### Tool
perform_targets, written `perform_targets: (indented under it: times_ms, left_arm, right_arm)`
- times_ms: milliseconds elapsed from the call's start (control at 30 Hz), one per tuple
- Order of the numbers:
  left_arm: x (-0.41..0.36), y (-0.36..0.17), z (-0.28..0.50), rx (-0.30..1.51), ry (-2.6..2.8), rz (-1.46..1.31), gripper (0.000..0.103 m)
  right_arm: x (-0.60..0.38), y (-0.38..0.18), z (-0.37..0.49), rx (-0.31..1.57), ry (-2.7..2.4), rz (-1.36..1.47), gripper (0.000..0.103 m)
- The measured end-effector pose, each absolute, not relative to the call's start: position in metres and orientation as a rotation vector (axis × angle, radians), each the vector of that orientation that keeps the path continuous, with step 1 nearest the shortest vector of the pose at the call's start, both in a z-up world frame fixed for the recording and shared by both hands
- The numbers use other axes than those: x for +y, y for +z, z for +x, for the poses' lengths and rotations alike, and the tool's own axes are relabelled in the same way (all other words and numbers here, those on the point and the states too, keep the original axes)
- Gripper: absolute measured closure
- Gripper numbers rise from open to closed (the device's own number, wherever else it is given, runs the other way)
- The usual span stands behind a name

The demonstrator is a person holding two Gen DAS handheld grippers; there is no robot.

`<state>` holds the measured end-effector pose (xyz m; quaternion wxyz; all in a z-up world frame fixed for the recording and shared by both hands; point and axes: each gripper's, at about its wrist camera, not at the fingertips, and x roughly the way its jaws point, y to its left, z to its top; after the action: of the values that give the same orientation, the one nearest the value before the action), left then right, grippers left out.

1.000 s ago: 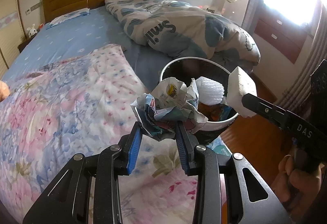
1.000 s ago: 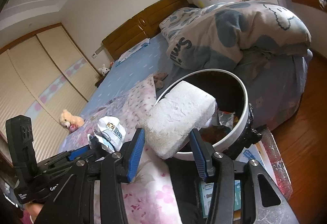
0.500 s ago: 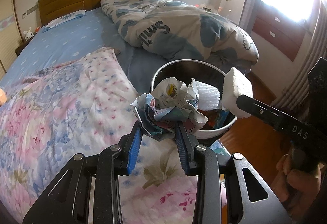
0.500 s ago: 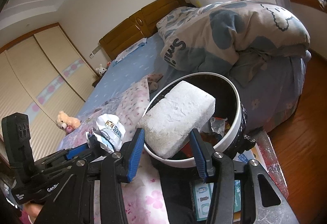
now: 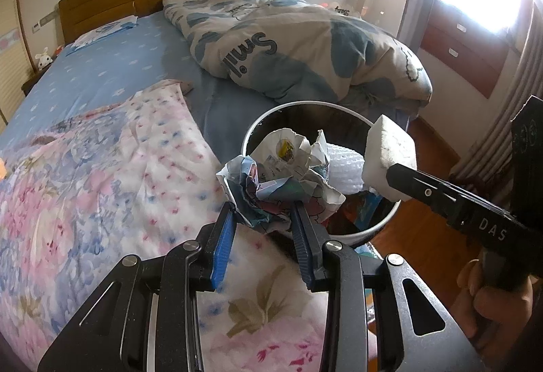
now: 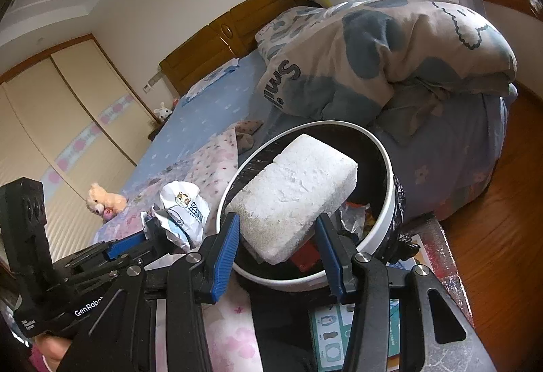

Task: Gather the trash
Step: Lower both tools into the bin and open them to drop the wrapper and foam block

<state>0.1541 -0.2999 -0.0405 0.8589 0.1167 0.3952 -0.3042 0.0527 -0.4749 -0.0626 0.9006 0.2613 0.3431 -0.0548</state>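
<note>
My left gripper (image 5: 263, 207) is shut on a crumpled ball of printed paper (image 5: 280, 178), held at the near-left rim of a round white trash bin (image 5: 373, 229). In the right wrist view the same paper ball (image 6: 181, 206) sits left of the bin (image 6: 390, 189). My right gripper (image 6: 276, 222) is shut on a white foam block (image 6: 295, 195), which hangs over the bin's opening. From the left wrist view that foam block (image 5: 388, 151) shows over the bin's right rim. Inside the bin lie white foam netting (image 5: 342, 165) and coloured wrappers.
The bin stands by the bed's foot corner, against a floral quilt (image 5: 85, 185) and a blue sheet. A bundled duvet (image 5: 305, 46) lies behind it. Wooden floor (image 6: 502, 219) spreads to the right, with a printed sheet (image 6: 331, 338) on a mat under the bin. A person's hand (image 5: 492, 304) holds the right gripper.
Both grippers have drifted a little closer over the bin; the bin looks larger and nearer in both views. The holds on the paper ball and the foam block are unchanged.
</note>
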Motion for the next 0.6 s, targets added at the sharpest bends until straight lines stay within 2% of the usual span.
perform_targets:
  times_ms: [600]
  left_arm:
    - [-0.329, -0.046, 0.168, 0.839, -0.643, 0.282, 0.071]
  right_arm:
    - [-0.488, -0.071, 0.075, 0.766, -0.108, 0.512, 0.056]
